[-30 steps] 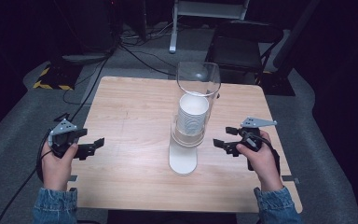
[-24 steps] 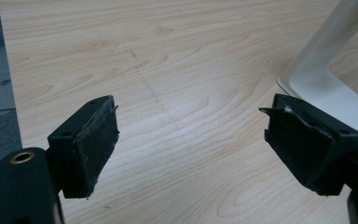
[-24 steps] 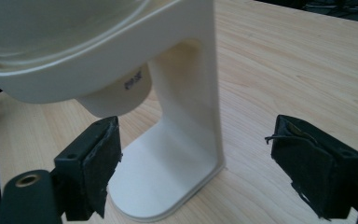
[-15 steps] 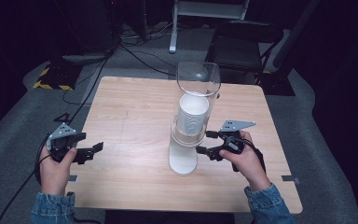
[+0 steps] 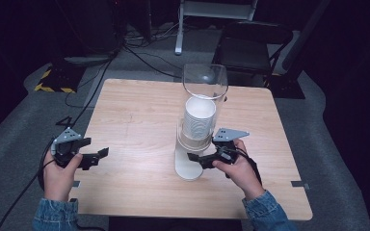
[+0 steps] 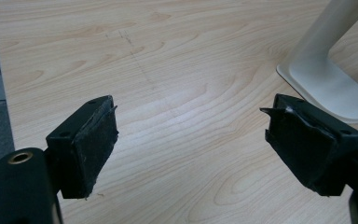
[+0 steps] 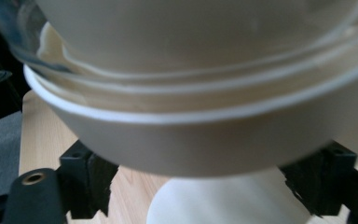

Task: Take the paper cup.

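A cup dispenser stands mid-table: a clear tube holds a stack of white paper cups above a white stand. My right gripper is open just under the tube's lower end, beside the stand. In the right gripper view the lowest cup looms close above the right gripper, with one jaw on either side of it and not touching. My left gripper is held open over the table's left edge. Between the jaws of the left gripper there is bare wood, and the stand's base lies ahead to the right.
The wooden table has bare wood to the left of and behind the dispenser. A dark chair and floor cables lie beyond its far edge. Grey carpet surrounds the table.
My right gripper has moved left from the table's right side to the bottom of the cup stack. The left gripper has barely shifted.
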Action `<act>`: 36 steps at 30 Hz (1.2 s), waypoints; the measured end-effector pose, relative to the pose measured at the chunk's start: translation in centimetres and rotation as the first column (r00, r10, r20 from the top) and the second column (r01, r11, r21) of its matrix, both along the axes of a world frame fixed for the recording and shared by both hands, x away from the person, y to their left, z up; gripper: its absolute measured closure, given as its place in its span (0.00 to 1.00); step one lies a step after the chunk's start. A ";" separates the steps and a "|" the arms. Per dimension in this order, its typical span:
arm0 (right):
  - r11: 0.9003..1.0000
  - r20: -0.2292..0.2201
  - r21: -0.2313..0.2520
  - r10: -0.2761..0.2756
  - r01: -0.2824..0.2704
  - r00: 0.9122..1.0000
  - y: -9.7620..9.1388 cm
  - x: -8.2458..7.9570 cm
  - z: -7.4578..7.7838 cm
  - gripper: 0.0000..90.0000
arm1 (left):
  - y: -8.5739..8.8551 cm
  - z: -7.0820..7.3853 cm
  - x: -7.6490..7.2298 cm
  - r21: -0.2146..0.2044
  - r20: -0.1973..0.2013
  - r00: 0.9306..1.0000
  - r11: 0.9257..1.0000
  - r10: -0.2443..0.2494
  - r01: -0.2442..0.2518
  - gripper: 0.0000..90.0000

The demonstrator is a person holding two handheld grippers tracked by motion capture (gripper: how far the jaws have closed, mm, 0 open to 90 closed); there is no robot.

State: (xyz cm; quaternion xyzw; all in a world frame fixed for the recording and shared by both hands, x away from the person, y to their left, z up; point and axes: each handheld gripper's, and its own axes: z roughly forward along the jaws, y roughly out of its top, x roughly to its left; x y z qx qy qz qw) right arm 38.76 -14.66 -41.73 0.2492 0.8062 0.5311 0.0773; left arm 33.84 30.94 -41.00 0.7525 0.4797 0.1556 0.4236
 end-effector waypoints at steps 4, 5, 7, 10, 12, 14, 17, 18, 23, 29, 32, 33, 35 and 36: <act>1.000 0.034 0.023 -0.016 0.015 0.999 0.5 -0.2 -0.4 0.24 | -0.1 0.0 0.1 0.001 0.002 1.000 1.000 -0.002 0.002 0.18; 0.999 0.047 0.026 -0.021 0.020 0.999 0.6 -0.2 -0.5 0.25 | -0.1 0.0 0.1 0.001 0.002 1.000 1.000 -0.002 0.002 0.18; 0.998 0.061 0.046 -0.038 0.035 0.997 0.7 -0.2 -0.6 0.27 | 0.0 0.0 0.0 0.001 0.002 1.000 1.000 0.010 -0.010 0.17; 0.996 0.079 0.070 -0.058 0.052 0.995 0.6 -0.2 -0.7 0.28 | 0.1 0.0 0.1 0.004 0.018 0.996 0.996 0.090 -0.091 0.17; 0.993 0.099 0.089 -0.083 0.074 0.992 0.7 -0.3 -0.9 0.30 | 0.2 -0.1 0.0 -0.007 0.030 0.993 0.994 0.112 -0.112 0.17; 0.993 0.103 0.092 -0.086 0.076 0.991 0.7 -0.4 -1.1 0.32 | 0.3 -0.1 0.0 -0.015 0.031 0.993 0.994 0.111 -0.110 0.17; 0.991 0.131 0.099 -0.101 0.089 0.986 0.8 -0.5 -1.2 0.37 | 0.2 -0.1 0.0 -0.017 0.031 0.995 0.995 0.095 -0.095 0.17; 0.991 0.136 0.097 -0.102 0.089 0.985 0.8 -0.5 -1.2 0.38 | 0.2 -0.1 0.0 -0.018 0.031 0.995 0.995 0.096 -0.095 0.17; 0.992 0.137 0.092 -0.101 0.089 0.985 0.8 -0.6 -1.2 0.38 | 0.1 -0.2 0.0 -0.018 0.029 0.996 0.996 0.086 -0.086 0.17; 0.992 0.137 0.086 -0.109 0.098 0.985 0.9 -0.8 -1.2 0.39 | 0.1 -0.2 0.0 -0.018 0.029 0.996 0.996 0.083 -0.082 0.17; 0.991 0.128 0.088 -0.111 0.100 0.986 0.8 -0.8 -1.2 0.39 | 0.1 -0.2 0.0 -0.011 0.025 0.997 0.997 0.077 -0.076 0.17; 0.991 0.128 0.088 -0.111 0.100 0.986 0.8 -0.8 -1.2 0.39 | 0.1 -0.2 0.0 -0.011 0.025 0.997 0.997 0.077 -0.076 0.17; 0.991 0.128 0.085 -0.110 0.099 0.986 0.8 -0.9 -1.2 0.39 | 0.0 -0.2 0.0 -0.010 0.025 0.997 0.997 0.075 -0.075 0.17; 0.991 0.129 0.085 -0.110 0.100 0.985 0.8 -0.9 -1.2 0.39 | 0.0 -0.3 0.1 -0.011 0.025 0.997 0.997 0.074 -0.074 0.17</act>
